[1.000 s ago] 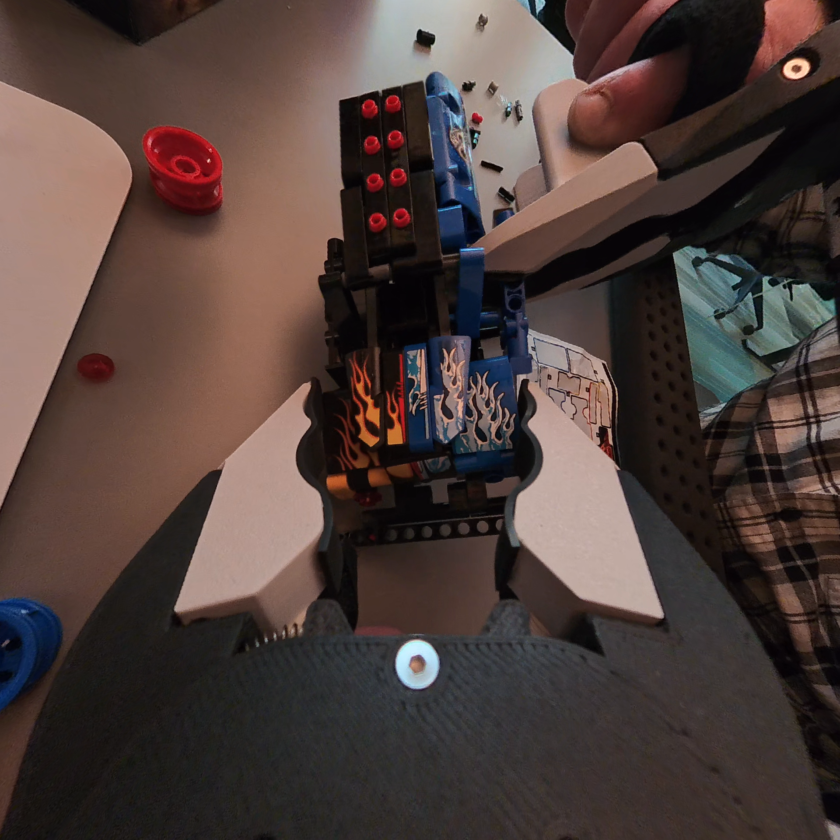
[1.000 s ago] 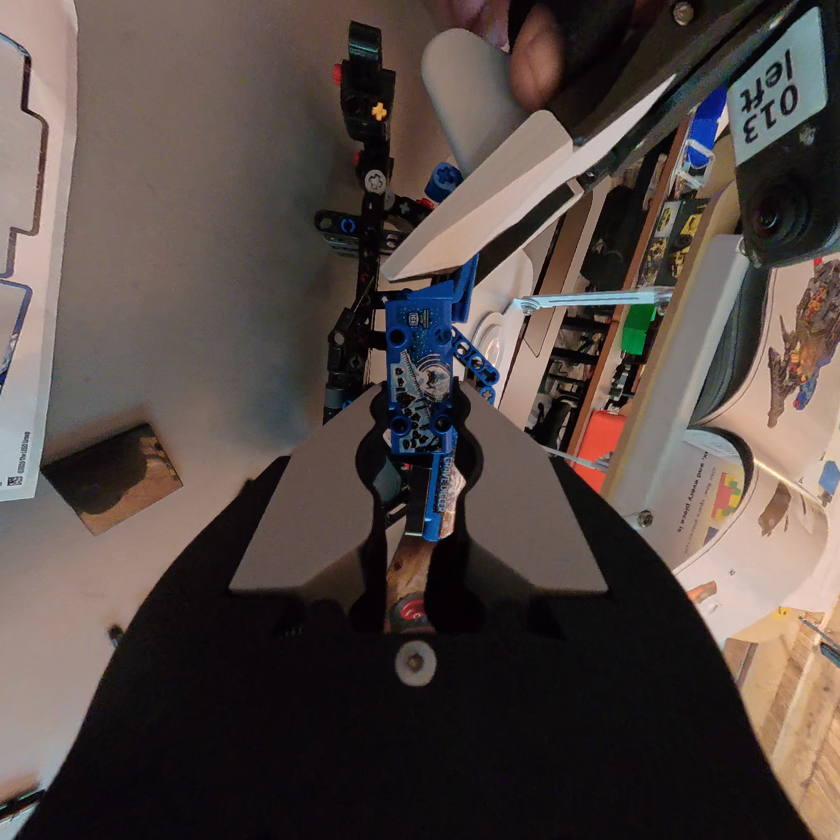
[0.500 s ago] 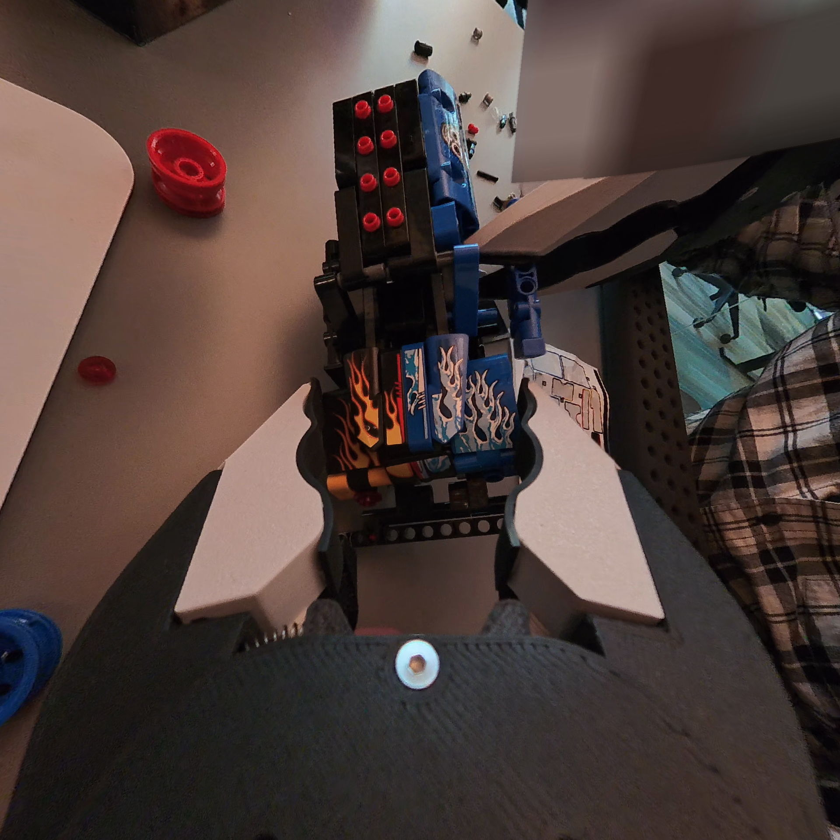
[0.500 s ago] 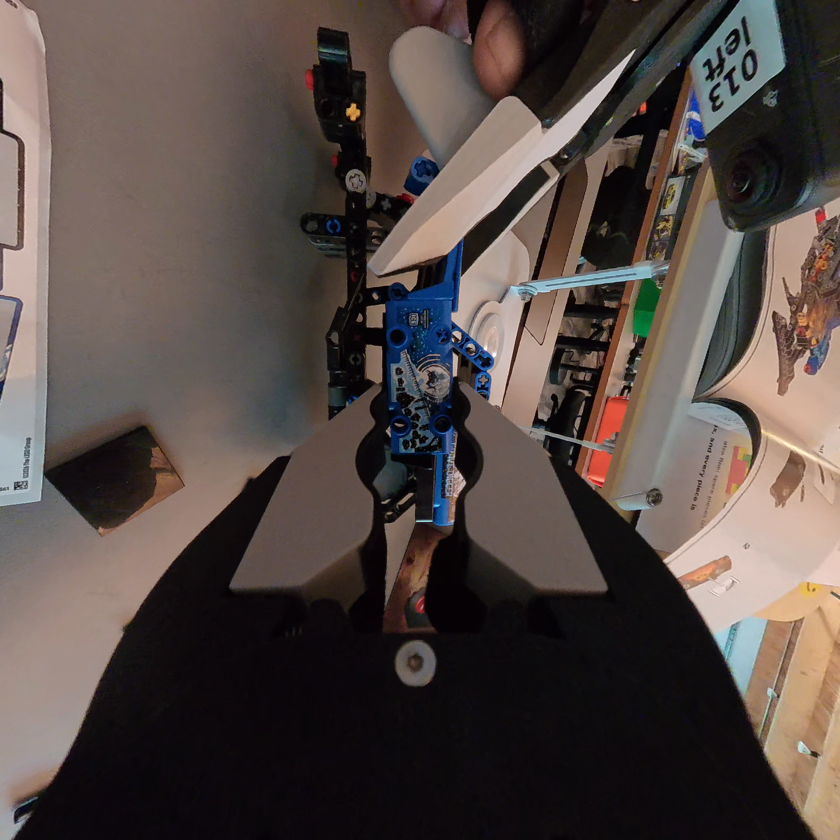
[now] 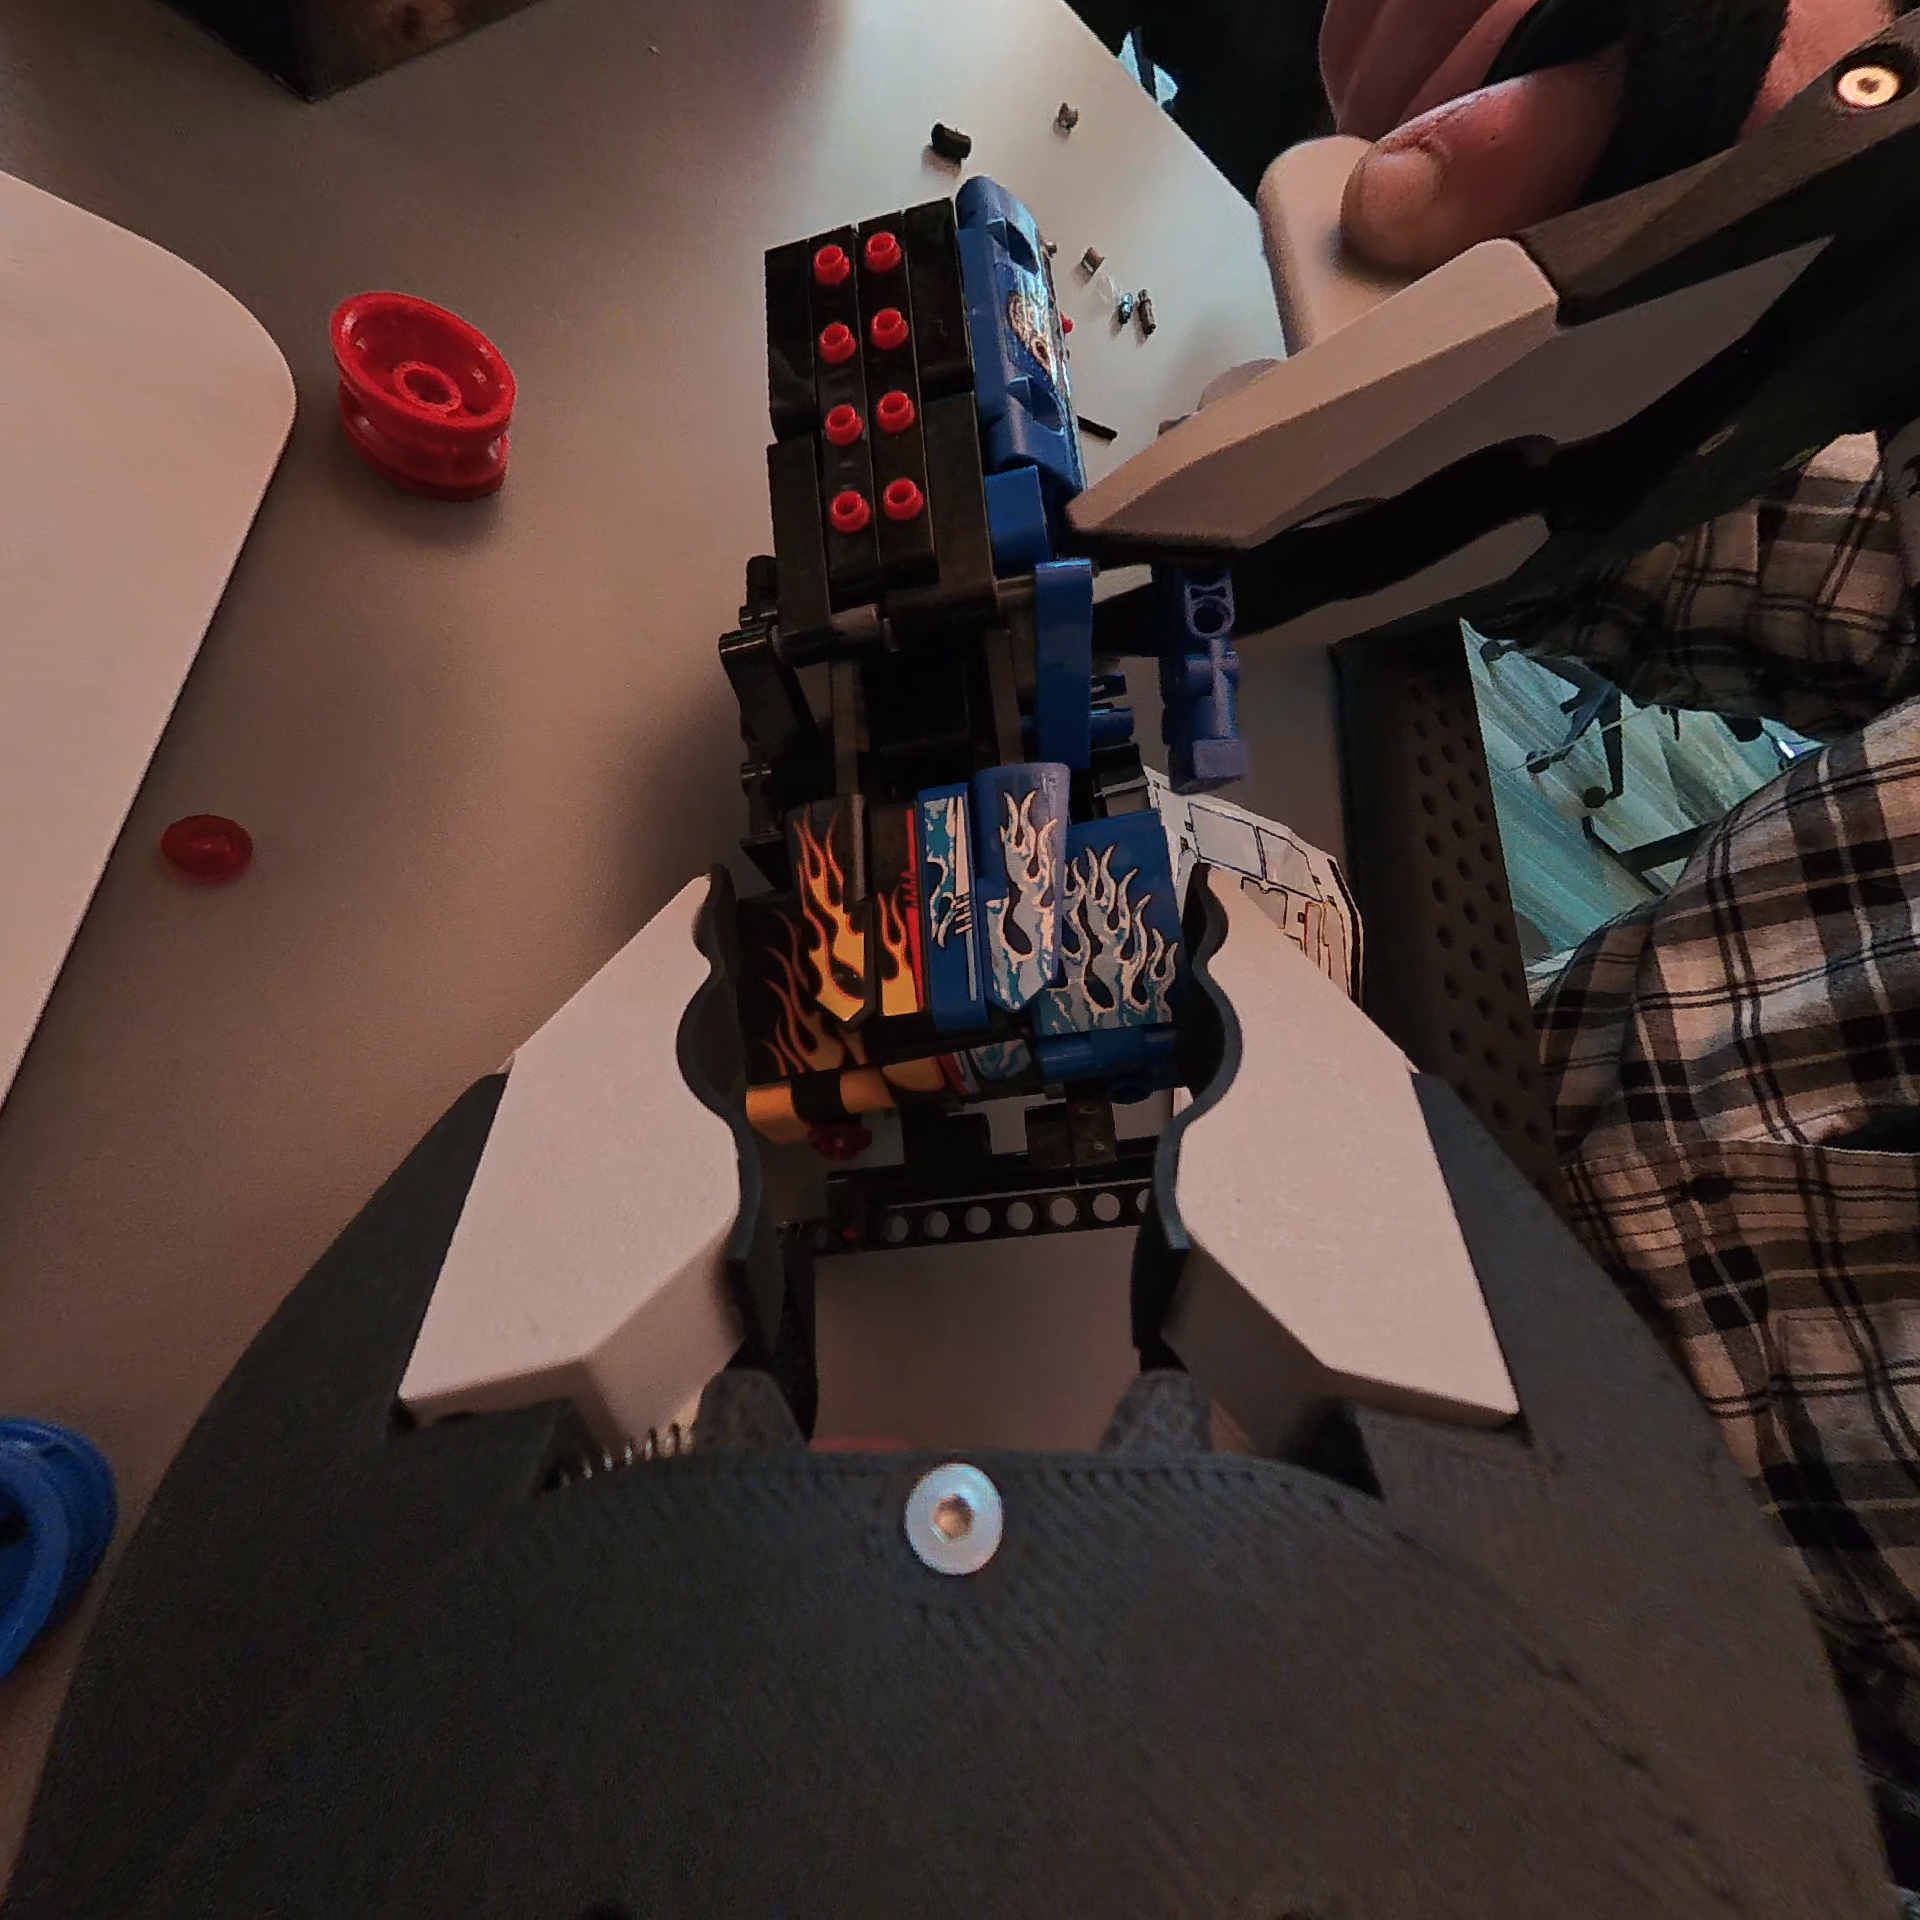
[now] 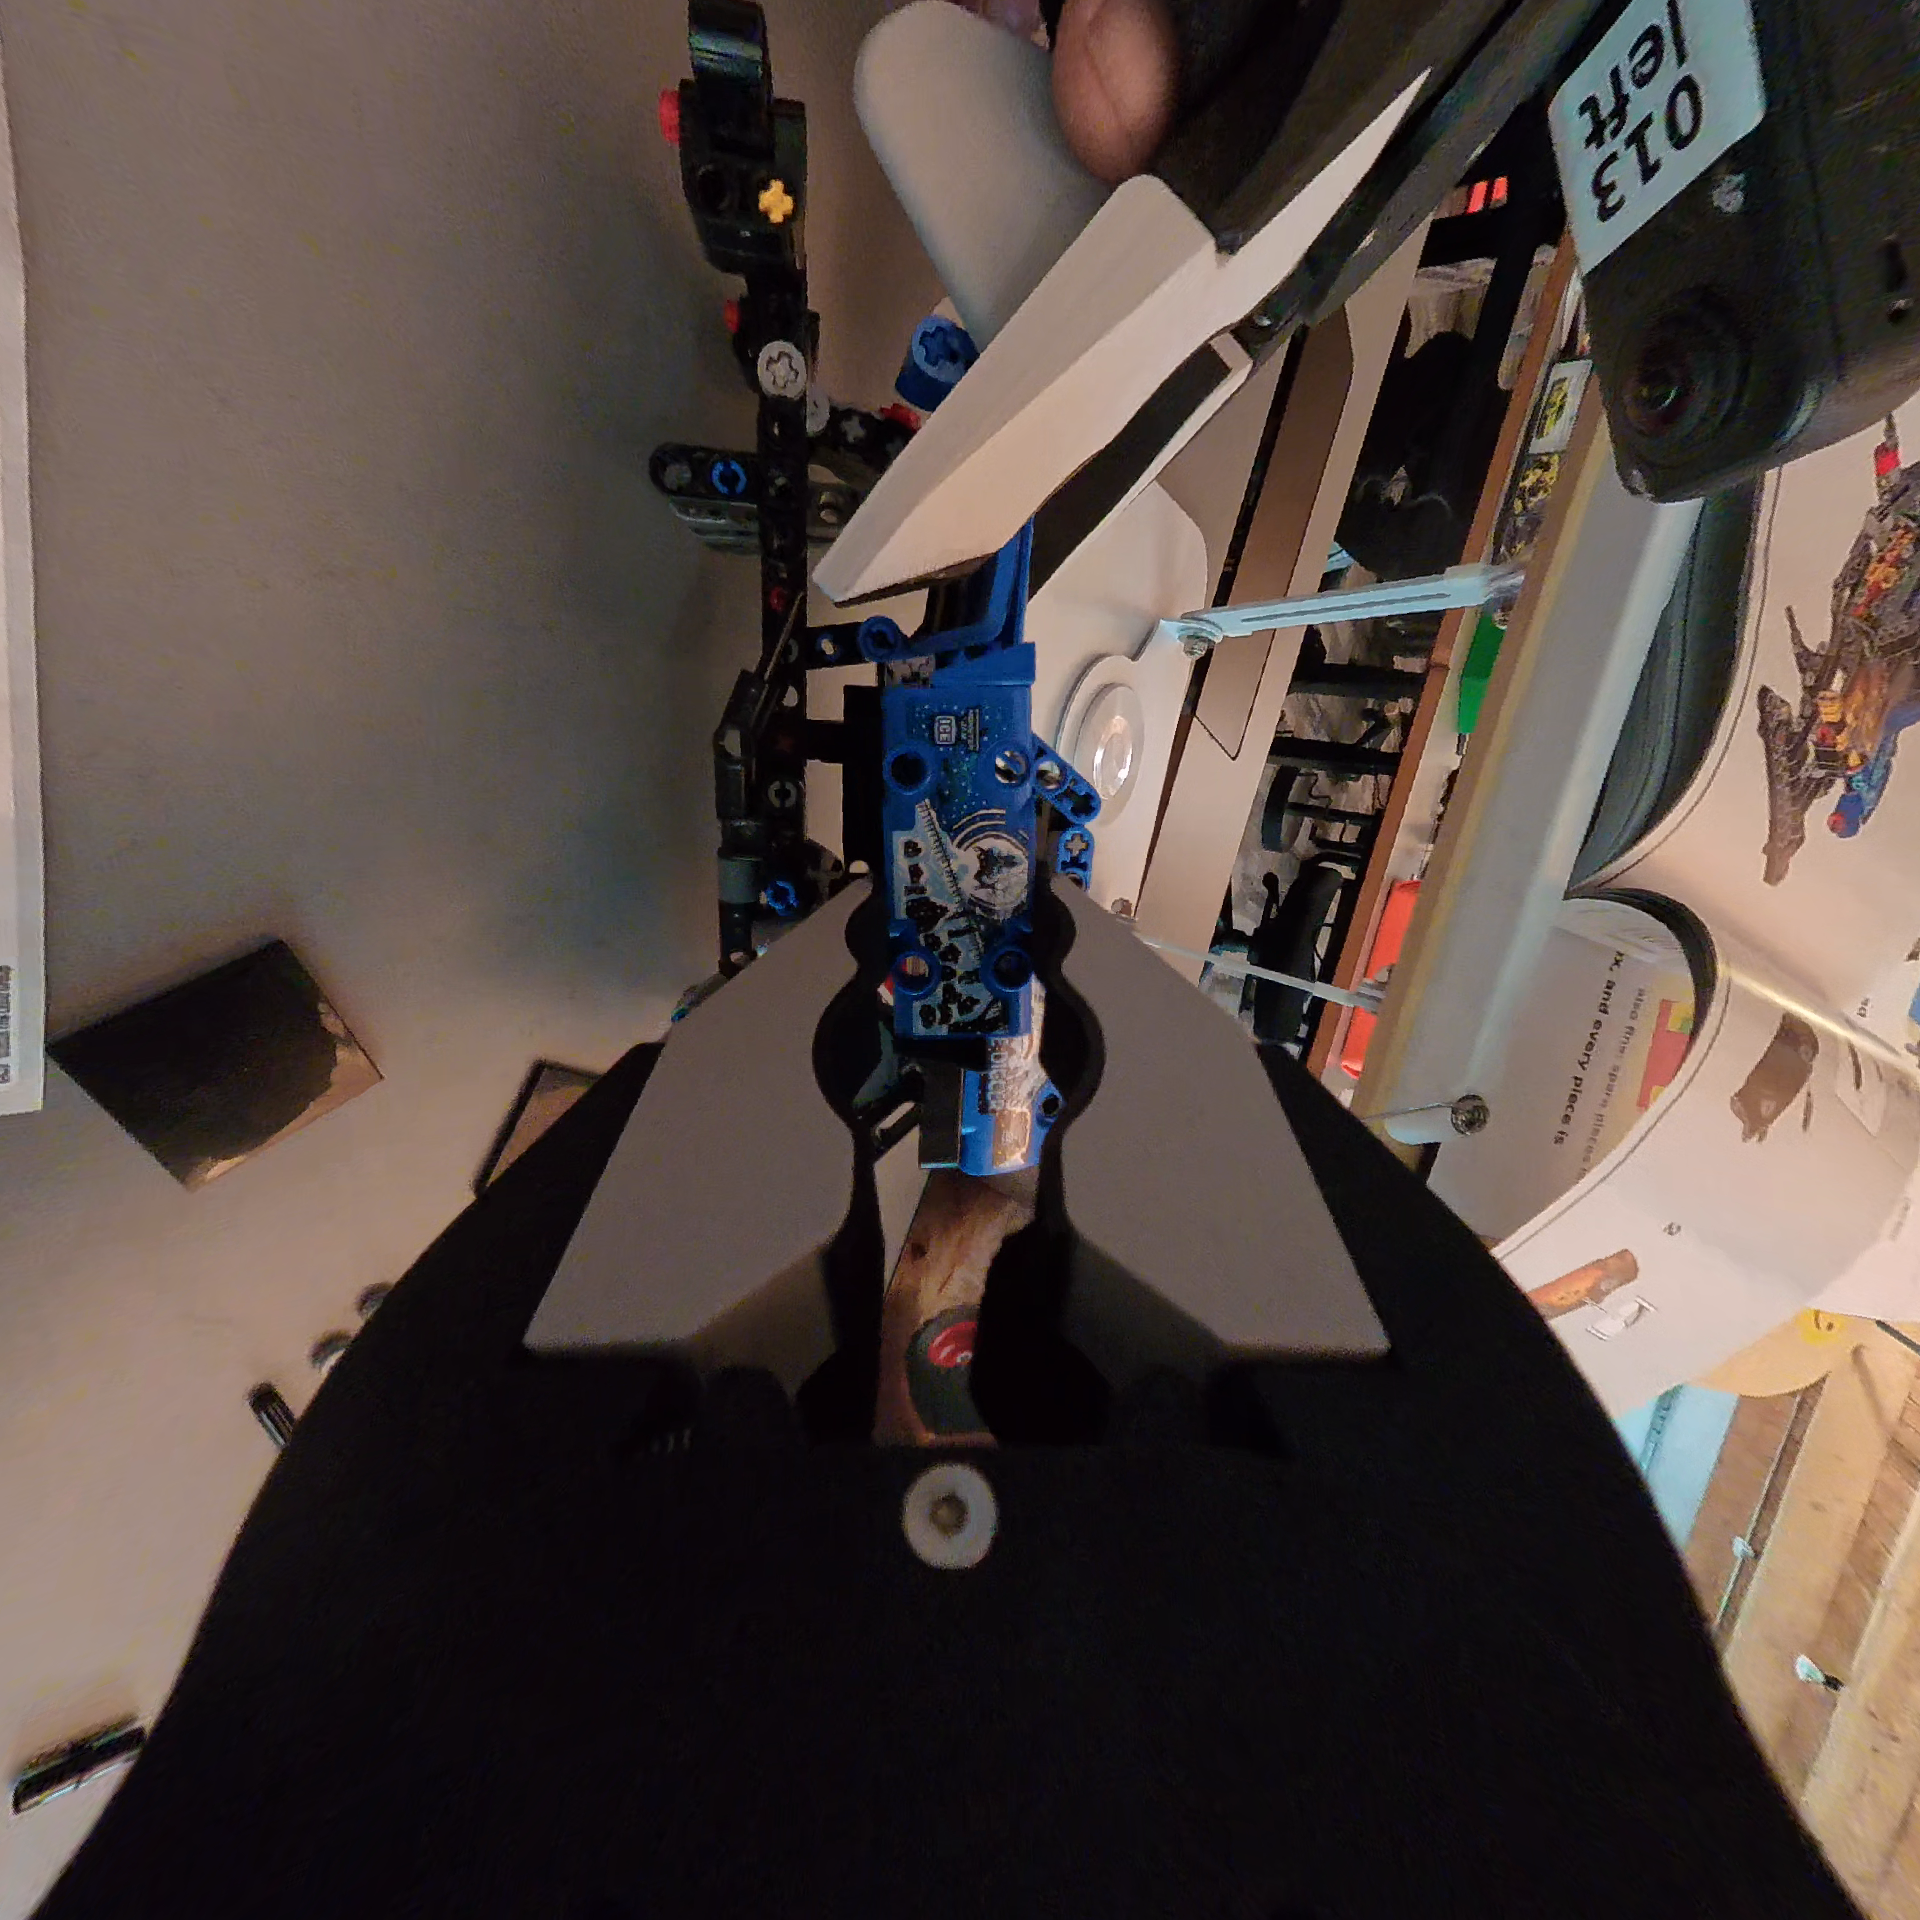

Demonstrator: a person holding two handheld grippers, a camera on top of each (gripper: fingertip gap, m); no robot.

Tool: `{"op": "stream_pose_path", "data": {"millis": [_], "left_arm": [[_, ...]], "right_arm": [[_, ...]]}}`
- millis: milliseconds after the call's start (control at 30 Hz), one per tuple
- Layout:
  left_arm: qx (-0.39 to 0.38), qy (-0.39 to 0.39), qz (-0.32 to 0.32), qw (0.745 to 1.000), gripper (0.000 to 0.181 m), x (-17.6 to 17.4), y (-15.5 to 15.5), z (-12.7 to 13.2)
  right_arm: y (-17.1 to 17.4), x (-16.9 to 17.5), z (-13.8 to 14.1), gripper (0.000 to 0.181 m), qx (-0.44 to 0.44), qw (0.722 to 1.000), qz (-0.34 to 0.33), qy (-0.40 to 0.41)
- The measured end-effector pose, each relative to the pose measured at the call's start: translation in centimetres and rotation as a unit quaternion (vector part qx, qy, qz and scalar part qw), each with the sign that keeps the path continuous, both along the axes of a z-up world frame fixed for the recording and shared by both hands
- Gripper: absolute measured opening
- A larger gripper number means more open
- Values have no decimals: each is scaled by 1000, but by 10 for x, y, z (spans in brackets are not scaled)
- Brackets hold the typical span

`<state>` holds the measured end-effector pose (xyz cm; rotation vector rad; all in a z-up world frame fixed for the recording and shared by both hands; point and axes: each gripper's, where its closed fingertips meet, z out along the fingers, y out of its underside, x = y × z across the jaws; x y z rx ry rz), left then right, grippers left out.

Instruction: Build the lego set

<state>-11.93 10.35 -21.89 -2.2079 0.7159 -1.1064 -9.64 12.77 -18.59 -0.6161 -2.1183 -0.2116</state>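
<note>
Hiding the model's underside, the left gripper (image 5: 954, 1013) clamps the flame-printed end of the lego vehicle (image 5: 935, 644), whose long axis runs away from the camera above the grey table (image 5: 499, 727). The right gripper (image 6: 951, 971) pinches its blue side panel (image 6: 961, 862). A red wheel (image 5: 423, 393) lies well apart; a blue wheel (image 5: 42, 1538) is cut off at the frame edge.

Grey table (image 5: 499, 665): red wheel (image 5: 424, 393), red stud (image 5: 206, 848) nr left edge; blue wheel (image 5: 42, 1538); small pins (image 5: 1112, 281) far side.
</note>
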Motion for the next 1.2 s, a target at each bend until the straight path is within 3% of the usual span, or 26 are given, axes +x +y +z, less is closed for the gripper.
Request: {"op": "stream_pose_path", "data": {"millis": [1200], "left_arm": [[-5,-13,1,1000,85,1,2,1]], "right_arm": [[0,-1,-3,24,26,999,-6,-18]]}}
